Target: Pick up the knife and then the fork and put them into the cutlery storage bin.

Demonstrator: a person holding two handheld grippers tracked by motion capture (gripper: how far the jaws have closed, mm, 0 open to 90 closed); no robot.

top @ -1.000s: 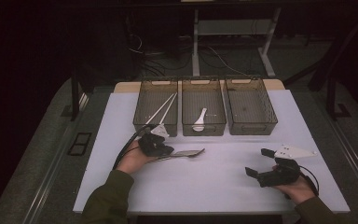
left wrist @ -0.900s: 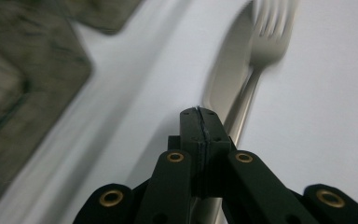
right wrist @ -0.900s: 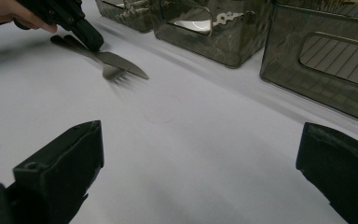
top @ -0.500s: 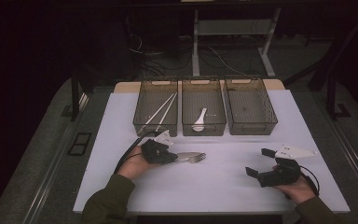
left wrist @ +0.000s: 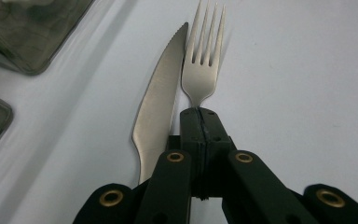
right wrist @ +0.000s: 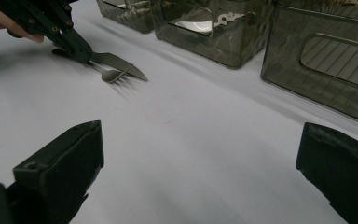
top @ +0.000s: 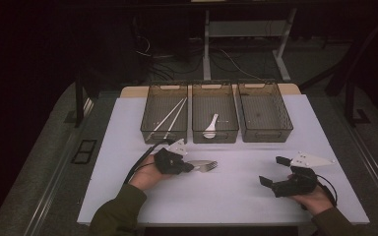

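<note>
We find the left gripper closed tight on the neck of a fork, which lies on the tabletop near the front of the left bin, tines pointing right. A knife lies touching it along the far side. The right gripper rests well apart at the right, jaws spread wide and holding nothing.

We judge the fork to be stiff, thin metal, light, and slick on its polished faces. The grip sits just behind the tines, so the long handle may swing or pivot on lifting; a hold nearer mid-handle would balance better. The knife, being in contact, may drag along.

The surface is a smooth white sheet, flat and bare around the cutlery. Three mesh bins stand along the far edge: chopsticks in the left, a white spoon in the middle bin, the right bin apparently empty. The room beyond is dark, with cables on the floor.
</note>
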